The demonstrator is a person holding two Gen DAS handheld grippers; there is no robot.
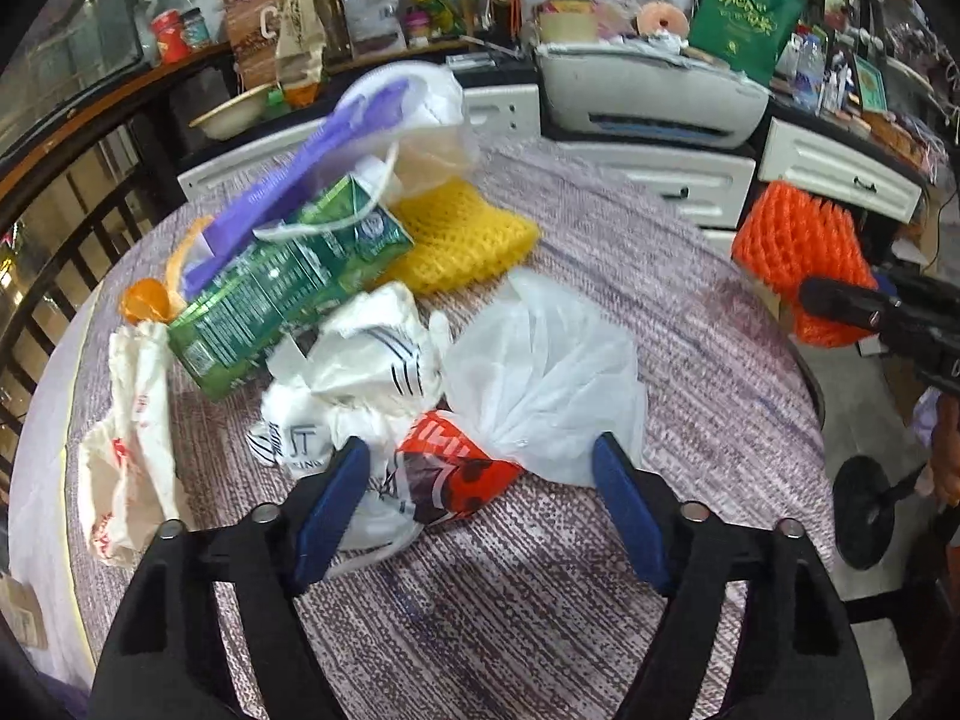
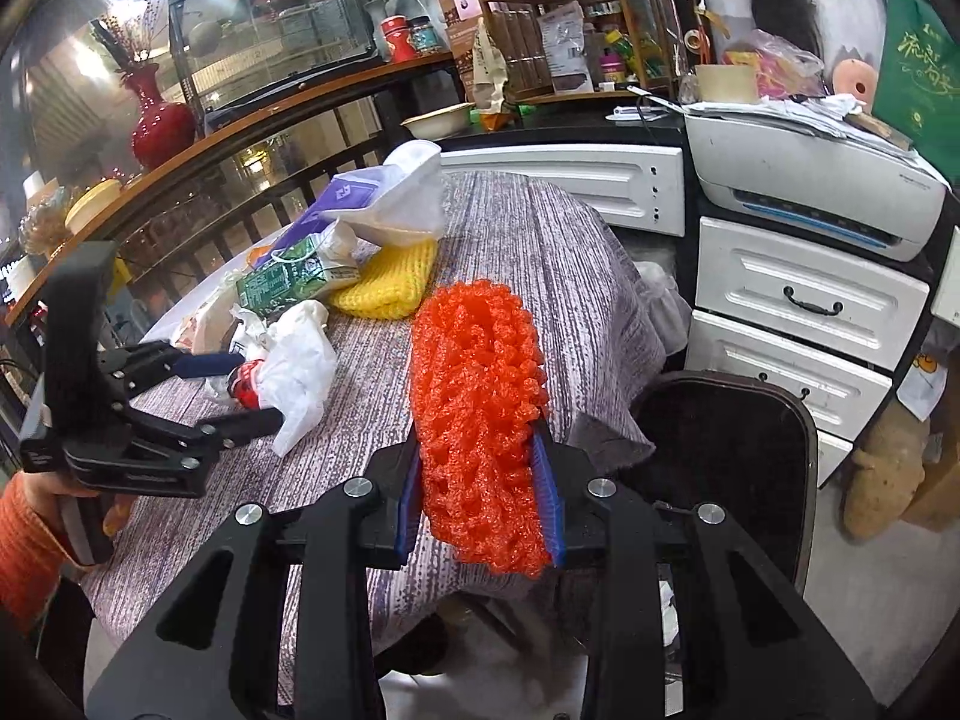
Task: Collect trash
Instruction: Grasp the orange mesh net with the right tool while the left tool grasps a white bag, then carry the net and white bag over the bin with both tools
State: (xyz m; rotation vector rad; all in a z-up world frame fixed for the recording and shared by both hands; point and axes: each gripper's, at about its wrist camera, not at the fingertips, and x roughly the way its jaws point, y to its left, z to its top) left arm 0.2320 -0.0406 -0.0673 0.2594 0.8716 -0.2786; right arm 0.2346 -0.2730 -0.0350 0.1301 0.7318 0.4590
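Cluttered little room, honestly: white drawers (image 2: pixel 804 294) and a printer (image 2: pixel 810 180) along the back, wooden shelves stuffed with jars and packets, and a red vase (image 2: pixel 159 120) on the curved ledge by the railing. Front and centre is a bench (image 1: pixel 690 324) under a purple-grey streaky cloth, with a dark chair (image 2: pixel 732 450) pushed up at its right edge.

Trash is heaped on the left half of the bench. A green carton (image 1: pixel 282 294) lies on its side with a purple wrapper (image 1: pixel 312 156) leaning over it and a yellow foam net (image 1: pixel 462 240) right behind. Nearer, a crumpled white bag (image 1: pixel 360 360) touches a clear plastic bag (image 1: pixel 540 372), and a red wrapper (image 1: pixel 450 474) pokes out between them. A paper bag with red print (image 1: pixel 126 438) sits off to the left.

The left gripper (image 1: pixel 480 474) has its jaws spread wide, hanging just over that red wrapper and the bags, not gripping anything. The right gripper (image 2: pixel 480 504) has its jaws pinched on an orange foam net (image 2: pixel 480 408), held up off the bench over its right edge, well apart from the pile.
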